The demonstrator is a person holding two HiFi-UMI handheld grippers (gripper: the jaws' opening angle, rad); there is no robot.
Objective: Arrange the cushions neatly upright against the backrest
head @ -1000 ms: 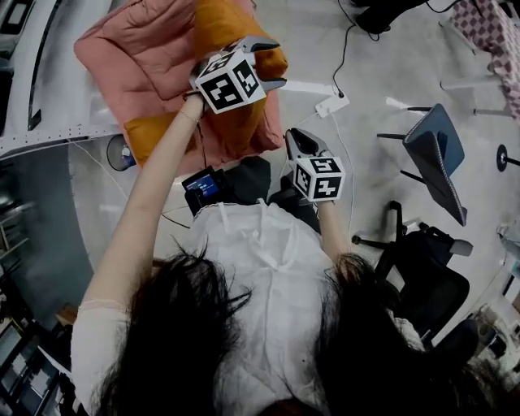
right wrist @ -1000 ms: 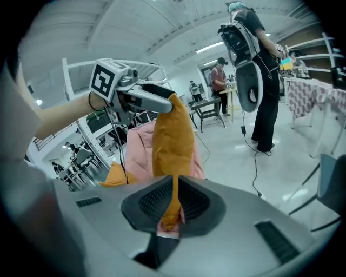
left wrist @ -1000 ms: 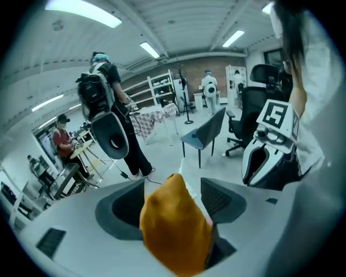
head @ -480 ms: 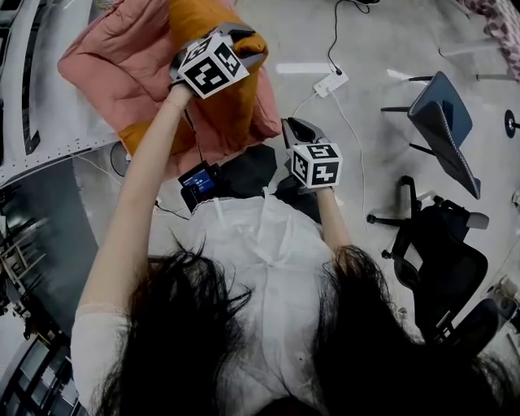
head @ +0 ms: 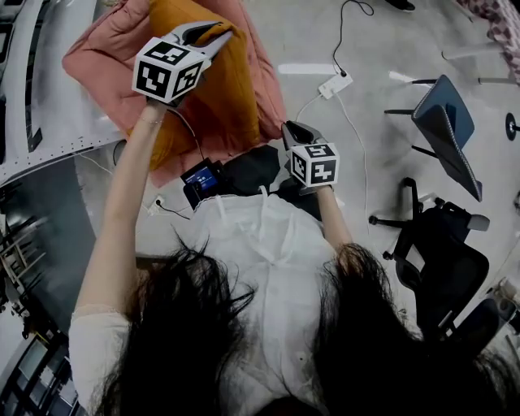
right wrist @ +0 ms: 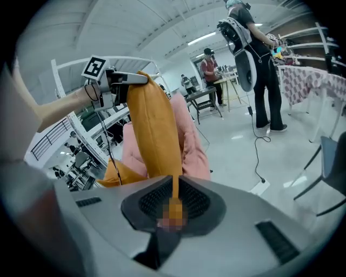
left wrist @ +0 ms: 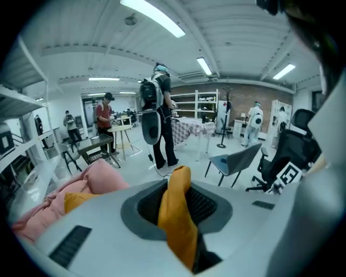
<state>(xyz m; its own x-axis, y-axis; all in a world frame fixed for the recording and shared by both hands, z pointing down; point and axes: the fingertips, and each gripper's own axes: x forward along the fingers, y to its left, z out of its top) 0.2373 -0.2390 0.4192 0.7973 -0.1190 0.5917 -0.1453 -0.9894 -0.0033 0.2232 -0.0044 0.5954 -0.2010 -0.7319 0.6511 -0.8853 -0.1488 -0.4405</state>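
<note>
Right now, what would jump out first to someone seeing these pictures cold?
The mustard-orange cushion catches the eye first, held up at the upper left of the head view over a rumpled pink quilt. The left hand-held gripper, whose jaws have just been closing, pinches its upper end, and the right hand-held gripper is shut on its lower corner. In both gripper views, people stand in a bright workshop behind.

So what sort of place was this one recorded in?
Probably an open lab or workshop rather than a home: ceiling strip lights, an office chair, and a power strip lying on the bare floor.
</note>
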